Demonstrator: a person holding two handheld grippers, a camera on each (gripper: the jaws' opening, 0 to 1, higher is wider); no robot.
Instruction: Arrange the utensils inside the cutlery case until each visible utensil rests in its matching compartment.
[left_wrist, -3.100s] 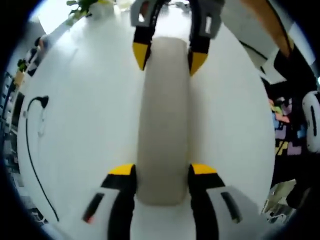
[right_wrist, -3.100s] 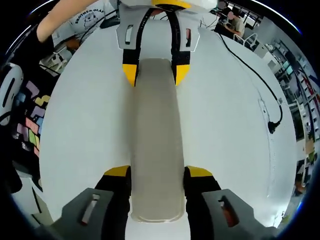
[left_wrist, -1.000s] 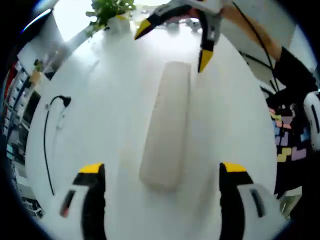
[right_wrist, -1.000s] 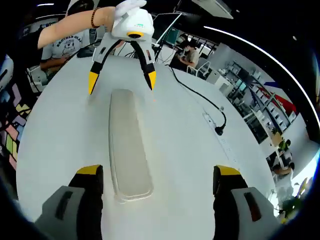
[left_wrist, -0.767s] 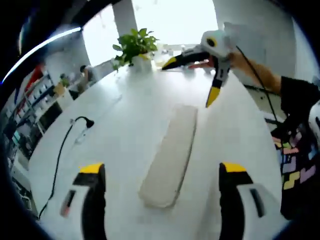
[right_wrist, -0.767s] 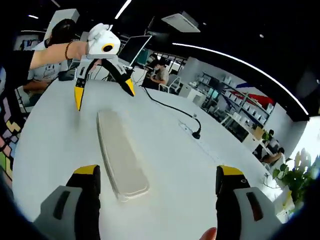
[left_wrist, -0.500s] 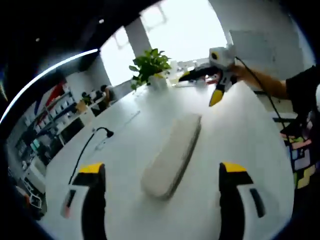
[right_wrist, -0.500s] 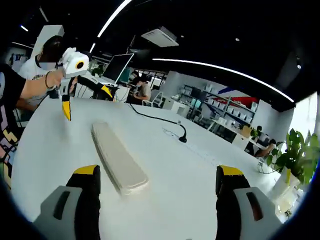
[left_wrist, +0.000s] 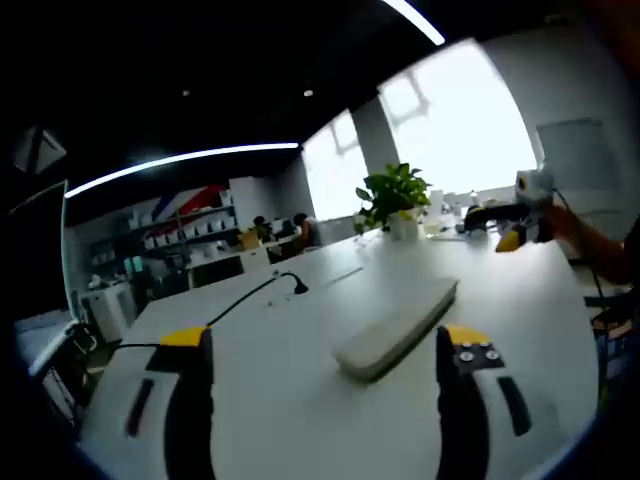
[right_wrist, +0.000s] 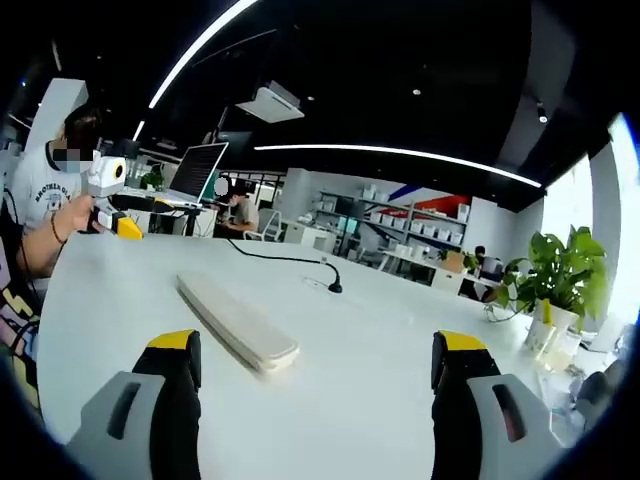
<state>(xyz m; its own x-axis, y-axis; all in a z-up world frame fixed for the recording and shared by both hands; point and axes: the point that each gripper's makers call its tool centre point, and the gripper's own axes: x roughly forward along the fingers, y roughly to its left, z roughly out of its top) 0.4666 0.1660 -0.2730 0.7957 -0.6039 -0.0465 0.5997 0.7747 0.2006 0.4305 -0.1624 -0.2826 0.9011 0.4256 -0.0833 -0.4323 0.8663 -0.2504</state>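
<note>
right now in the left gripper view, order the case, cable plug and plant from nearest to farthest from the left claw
1. Case, lying closed on the table between the open left claw tips.
2. Cable plug, farther back, left of the case.
3. Plant, at the table's far end by the window.

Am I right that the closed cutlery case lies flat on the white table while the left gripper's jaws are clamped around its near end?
Not quite. The closed cutlery case does lie flat on the white table, but the left gripper is open, its jaws standing wide on either side of the case without touching it, as the left gripper view shows.
</note>
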